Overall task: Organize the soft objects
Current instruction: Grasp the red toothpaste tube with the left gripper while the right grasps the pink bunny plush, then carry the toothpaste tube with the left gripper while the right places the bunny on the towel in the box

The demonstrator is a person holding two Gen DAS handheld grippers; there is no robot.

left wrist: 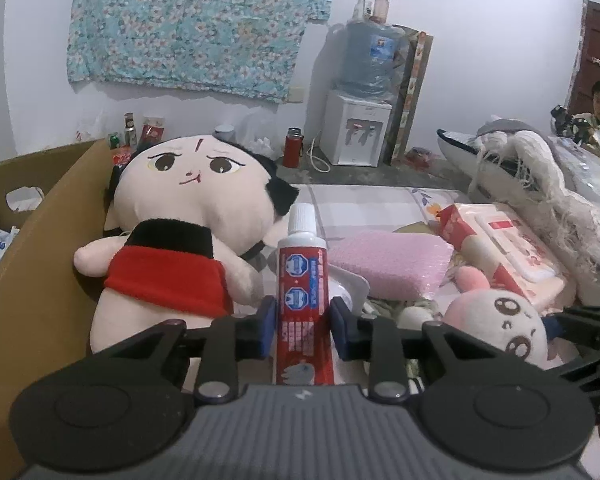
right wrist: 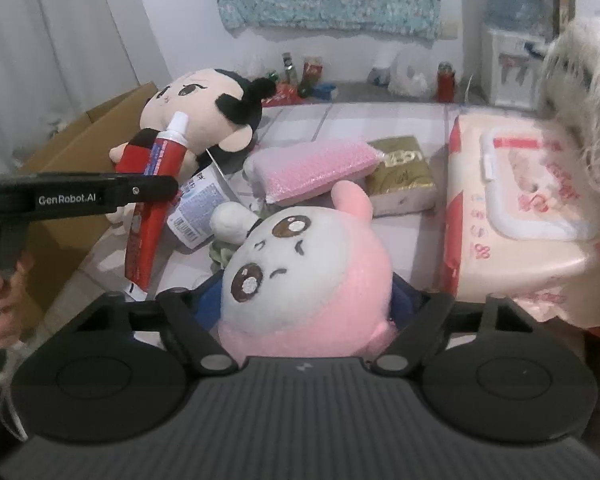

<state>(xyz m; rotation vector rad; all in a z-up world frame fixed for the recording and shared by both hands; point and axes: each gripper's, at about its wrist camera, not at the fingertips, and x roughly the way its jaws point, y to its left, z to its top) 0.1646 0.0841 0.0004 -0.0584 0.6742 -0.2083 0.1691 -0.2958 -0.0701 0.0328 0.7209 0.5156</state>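
Now the left tongs (left wrist: 302, 330) are squeezing a red toothpaste tube (left wrist: 302, 280). The tube stands straight up, white cap on top, with a blue pad pressed on each side of it. Just behind it sits a big doll (left wrist: 180, 232) with a round face, black hair and a red top. The doll leans against a brown cardboard box (left wrist: 40, 240) on the left.

The right tongs (right wrist: 306, 304) are spread wide around a pink and white bunny toy (right wrist: 304, 276). The bunny fills the gap between the blue pads, but I cannot tell if the pads are pressing on it.

Near the bunny lie a pink bubble pouch (right wrist: 316, 168), a gold pack (right wrist: 400, 172) and a big pack of wipes (right wrist: 516, 200). They all rest on a bed with a checked sheet (right wrist: 340, 120). A person's hand (right wrist: 0, 304) holds the left tongs' handle at the left edge of the right camera's view.
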